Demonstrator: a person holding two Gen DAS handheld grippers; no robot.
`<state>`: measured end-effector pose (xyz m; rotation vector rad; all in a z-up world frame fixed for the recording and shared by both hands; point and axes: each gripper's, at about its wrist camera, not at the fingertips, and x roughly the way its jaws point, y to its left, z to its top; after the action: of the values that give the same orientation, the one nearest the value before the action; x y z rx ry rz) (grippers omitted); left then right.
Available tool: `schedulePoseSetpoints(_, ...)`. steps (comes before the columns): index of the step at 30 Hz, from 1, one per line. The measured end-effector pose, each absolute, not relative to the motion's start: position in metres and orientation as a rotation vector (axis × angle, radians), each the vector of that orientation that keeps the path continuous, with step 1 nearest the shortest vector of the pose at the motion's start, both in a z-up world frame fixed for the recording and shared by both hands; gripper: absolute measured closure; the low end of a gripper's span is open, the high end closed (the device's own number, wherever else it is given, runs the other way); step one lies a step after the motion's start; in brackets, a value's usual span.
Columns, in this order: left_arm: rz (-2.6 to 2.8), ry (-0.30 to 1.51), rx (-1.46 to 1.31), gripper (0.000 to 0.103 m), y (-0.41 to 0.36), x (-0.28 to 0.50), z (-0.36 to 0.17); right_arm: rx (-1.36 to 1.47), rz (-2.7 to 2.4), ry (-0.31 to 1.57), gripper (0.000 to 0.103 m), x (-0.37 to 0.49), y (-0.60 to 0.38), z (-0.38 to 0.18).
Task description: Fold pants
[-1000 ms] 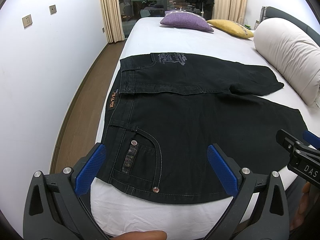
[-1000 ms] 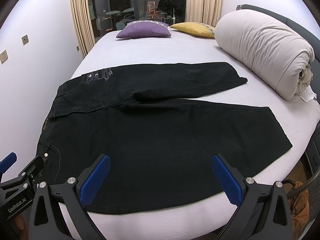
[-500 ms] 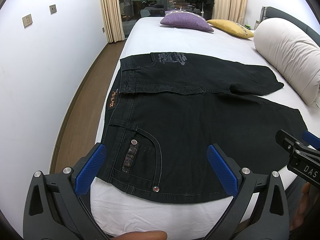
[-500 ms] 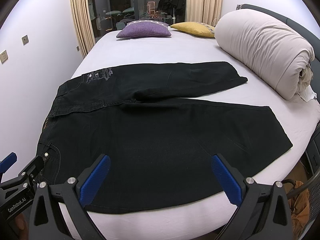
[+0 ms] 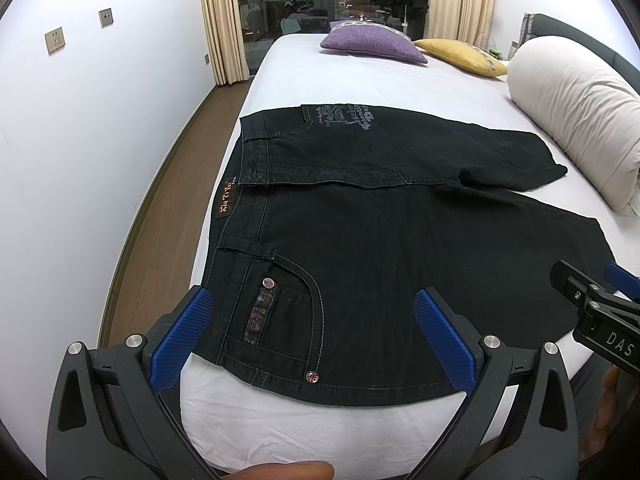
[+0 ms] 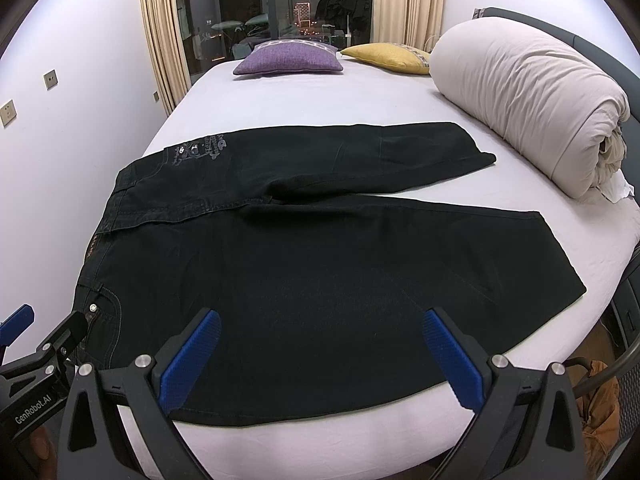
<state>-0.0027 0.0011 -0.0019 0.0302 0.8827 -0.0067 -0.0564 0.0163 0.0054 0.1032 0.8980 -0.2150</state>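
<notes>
The black pants (image 5: 380, 248) lie flat on the bed (image 5: 360, 80), long axis running left to right, waistband to the left. The left claw (image 5: 312, 340) hangs released above the pocket corner; the right claw (image 6: 316, 352), also released, is nearer the legs, probably just short of the near edge.

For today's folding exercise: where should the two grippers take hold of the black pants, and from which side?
Probably the near long edge of the black pants: left gripper at the waistband corner, right gripper toward the hem, both from the bed's near side, since that edge lies flat and closest.
</notes>
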Motion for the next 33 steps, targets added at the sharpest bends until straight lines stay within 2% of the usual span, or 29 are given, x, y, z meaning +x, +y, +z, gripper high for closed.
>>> schedulePoseSetpoints(23,-0.003,0.875,0.045,0.000,-0.003,-0.002,-0.007,0.120,-0.191,0.914,0.000,-0.056,0.019,-0.003)
schedulePoseSetpoints(27,-0.053,0.910,0.003,0.000,0.005,0.015,-0.011,0.170,-0.119,0.909,0.000,-0.052,0.012,-0.005)
schedulePoseSetpoints(33,-0.206,0.905,-0.033,0.000,0.022,0.086,-0.004,0.205,0.004,0.817,0.000,-0.045,-0.002,0.006)
